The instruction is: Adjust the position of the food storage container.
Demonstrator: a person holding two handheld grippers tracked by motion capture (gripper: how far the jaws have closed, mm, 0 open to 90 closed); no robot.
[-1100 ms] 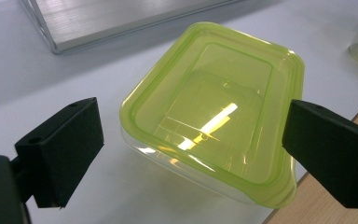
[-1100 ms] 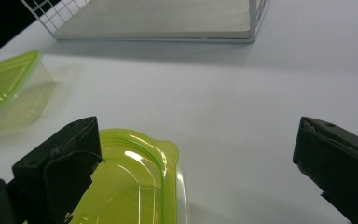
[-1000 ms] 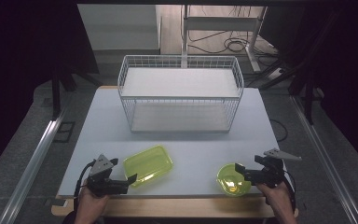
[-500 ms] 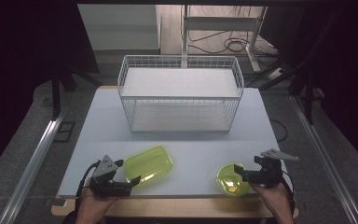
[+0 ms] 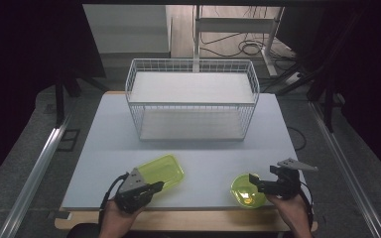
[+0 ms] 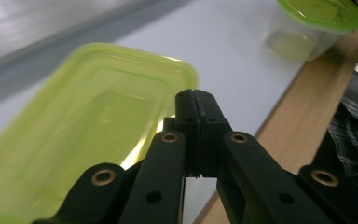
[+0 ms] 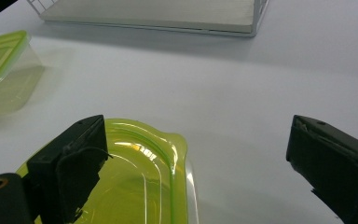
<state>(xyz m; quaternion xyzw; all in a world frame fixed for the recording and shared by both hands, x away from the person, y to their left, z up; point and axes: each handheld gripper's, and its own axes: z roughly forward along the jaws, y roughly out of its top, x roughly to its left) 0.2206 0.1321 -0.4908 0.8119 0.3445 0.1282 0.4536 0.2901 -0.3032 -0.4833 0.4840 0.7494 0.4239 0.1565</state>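
Observation:
A rectangular clear container with a lime lid (image 5: 161, 171) (image 6: 88, 121) lies at the table's front left. My left gripper (image 5: 156, 187) (image 6: 193, 95) is shut at its near corner. Its jaws have just been closing and now meet, and I cannot tell whether they pinch the lid's rim. A round container with a lime lid (image 5: 245, 191) (image 7: 140, 177) sits at the front right. My right gripper (image 5: 253, 182) (image 7: 198, 128) is open beside and over it. Its jaws have just been closing a little, with the lid's edge below and between them.
A white wire basket (image 5: 191, 99) (image 7: 149, 14) stands across the back of the white table (image 5: 203, 153). The wooden front edge (image 6: 279, 116) runs close under both hands. The rectangular container (image 7: 2, 70) lies at the left in the right gripper view, and the round one (image 6: 314, 23) lies far off in the left gripper view.
My left gripper has moved right, up to the rectangular container's near corner, and its jaws have closed. The right hand has stayed in place.

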